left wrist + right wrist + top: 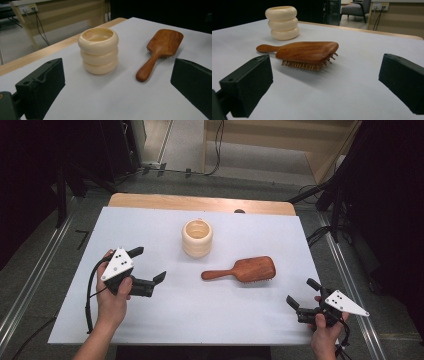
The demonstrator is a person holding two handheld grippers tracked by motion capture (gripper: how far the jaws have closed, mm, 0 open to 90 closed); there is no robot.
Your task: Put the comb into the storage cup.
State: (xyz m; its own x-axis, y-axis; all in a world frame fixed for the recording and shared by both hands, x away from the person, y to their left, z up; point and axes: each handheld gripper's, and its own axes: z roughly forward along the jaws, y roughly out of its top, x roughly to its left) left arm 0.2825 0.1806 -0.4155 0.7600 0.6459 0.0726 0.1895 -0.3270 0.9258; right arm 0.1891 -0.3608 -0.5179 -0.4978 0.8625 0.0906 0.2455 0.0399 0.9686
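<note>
A wooden hairbrush (245, 269) lies bristles down near the middle of the white table cover (210, 315), its handle pointing left. Behind it stands a cream ribbed cup (197, 238), upright. My left gripper (148, 265) is held at the left side of the table, open, jaws wide and pointing toward the cup (99, 50) and the brush (160, 48). My right gripper (303, 294) is at the front right corner, open with nothing between its jaws, facing the brush (308, 53) with the cup (282, 22) farther back.
The wooden table edge (200, 201) shows beyond the white cover. Cables (320, 232) and dark stands surround the table on the floor. A chair (354, 8) and a power strip sit in the far background.
</note>
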